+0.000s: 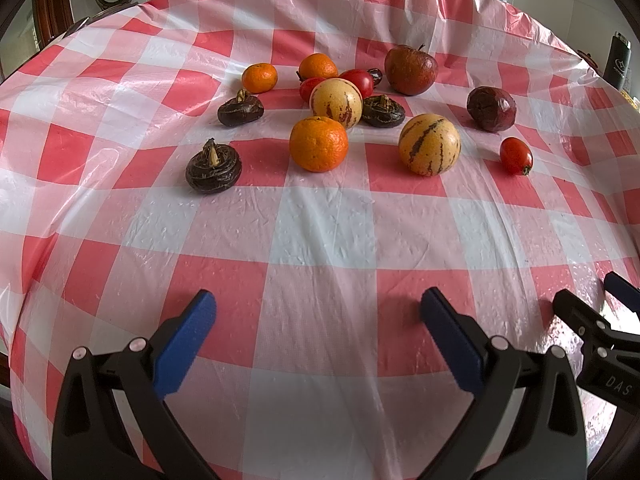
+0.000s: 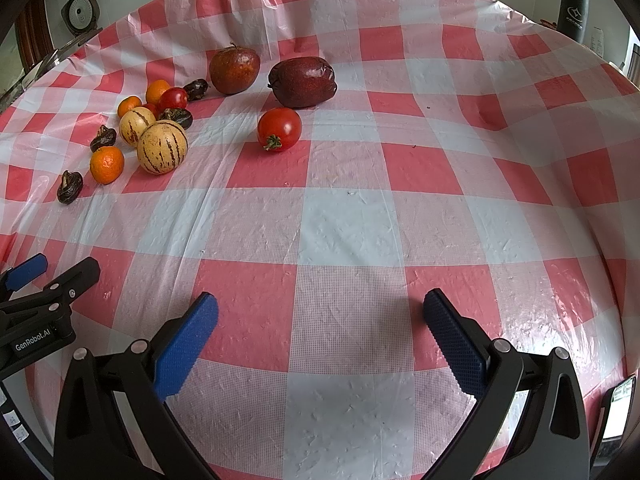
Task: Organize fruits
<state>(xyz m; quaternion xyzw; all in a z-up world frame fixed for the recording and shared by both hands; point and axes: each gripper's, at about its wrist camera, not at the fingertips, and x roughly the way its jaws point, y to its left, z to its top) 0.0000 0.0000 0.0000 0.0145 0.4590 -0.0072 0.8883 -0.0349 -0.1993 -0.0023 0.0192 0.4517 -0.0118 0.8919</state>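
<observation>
both tongs, left tongs [image 1: 318, 312] and right tongs [image 2: 320, 314], spread wide and empty over bare bench [image 2: 352, 232]. fruit all ahead: tomato [image 2: 279, 129] nearest right tongs, mandarin [image 1: 318, 143] nearest left. sort by kind, nearest first, squeeze gently.

The near half of the table [image 2: 352, 220] lies bare in front of both grippers. On the far left, oranges [image 1: 318, 143], striped melons [image 1: 429, 144] and dark bulbs [image 1: 213, 168] crowd together with narrow gaps. A tomato [image 2: 279, 128] and two apples [image 2: 303, 81] sit further apart; the far right is open.
</observation>
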